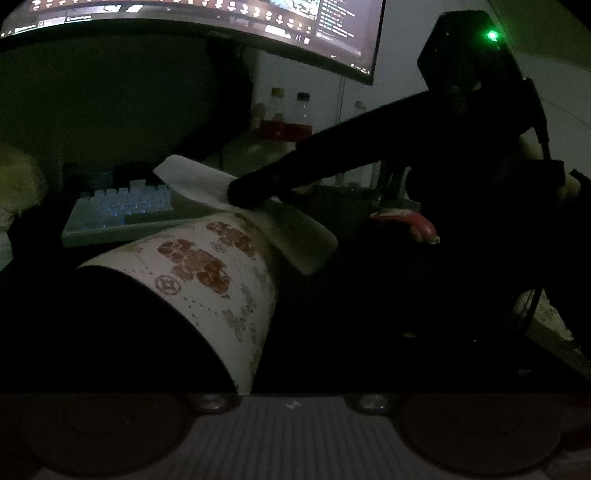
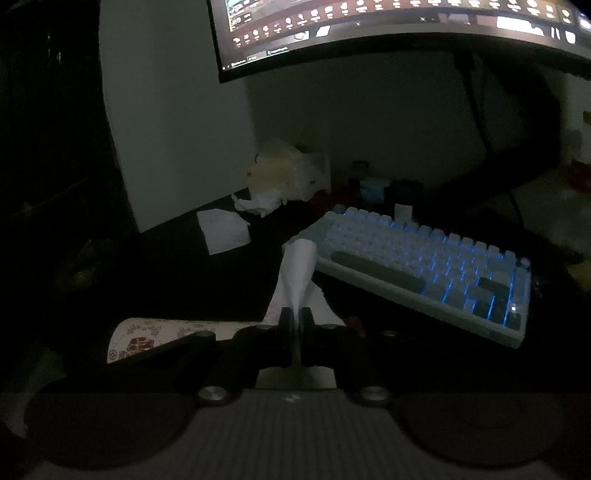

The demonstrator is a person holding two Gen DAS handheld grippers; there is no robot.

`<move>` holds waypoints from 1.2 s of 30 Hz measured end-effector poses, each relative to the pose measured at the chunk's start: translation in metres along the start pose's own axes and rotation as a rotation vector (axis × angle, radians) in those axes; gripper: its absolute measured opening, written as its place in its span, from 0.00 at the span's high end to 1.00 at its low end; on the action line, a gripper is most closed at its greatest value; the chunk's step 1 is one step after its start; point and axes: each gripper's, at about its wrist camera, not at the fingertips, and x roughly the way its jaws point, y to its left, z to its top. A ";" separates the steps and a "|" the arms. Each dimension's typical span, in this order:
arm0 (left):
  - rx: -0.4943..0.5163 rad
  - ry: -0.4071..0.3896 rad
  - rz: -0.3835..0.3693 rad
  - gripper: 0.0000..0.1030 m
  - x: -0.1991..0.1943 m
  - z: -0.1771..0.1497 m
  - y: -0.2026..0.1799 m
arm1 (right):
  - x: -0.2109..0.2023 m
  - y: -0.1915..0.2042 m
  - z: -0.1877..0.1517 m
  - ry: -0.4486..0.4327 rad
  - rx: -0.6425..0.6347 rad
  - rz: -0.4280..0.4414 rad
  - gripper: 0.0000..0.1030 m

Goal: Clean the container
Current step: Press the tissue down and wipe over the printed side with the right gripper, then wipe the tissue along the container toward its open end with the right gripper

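The right gripper point(image 2: 295, 317) has its two black fingers pinched nearly together on a folded white tissue point(image 2: 297, 269), thin and soft, rising to a creased point beyond the tips. In the left wrist view the same gripper point(image 1: 236, 194) presses that tissue point(image 1: 207, 181) onto the upper side of the container point(image 1: 207, 273). The container is a smooth, cream, tapered cup lying tilted, printed with reddish-brown flower clusters, small ringed emblems and dotted lines; no writing on it can be read. It fills the space just ahead of the left gripper, whose fingers are lost in darkness, so I cannot tell how they stand. Behind lie a pale keyboard point(image 2: 424, 266) with blue-lit blocky keys and a curved monitor point(image 2: 399, 26); its small screen text is unreadable.
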 end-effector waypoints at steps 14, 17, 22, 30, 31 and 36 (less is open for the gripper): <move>-0.002 -0.008 -0.011 0.03 0.004 -0.001 -0.004 | 0.012 0.012 -0.001 0.008 -0.046 0.013 0.95; -0.010 -0.010 -0.012 0.01 0.004 0.000 -0.005 | 0.014 0.000 -0.001 0.006 -0.020 -0.054 0.95; -0.017 -0.010 -0.018 0.00 0.006 0.002 -0.004 | 0.007 0.024 -0.003 0.001 -0.047 0.088 0.95; -0.008 -0.005 0.011 0.00 0.004 0.005 -0.006 | 0.005 0.014 -0.003 0.000 -0.069 -0.010 0.95; 0.002 0.003 0.023 0.00 0.004 0.006 -0.007 | 0.005 0.007 -0.003 0.001 -0.050 -0.035 0.95; 0.004 0.027 0.065 0.00 0.004 0.012 -0.005 | 0.006 0.016 -0.003 0.002 -0.055 0.010 0.95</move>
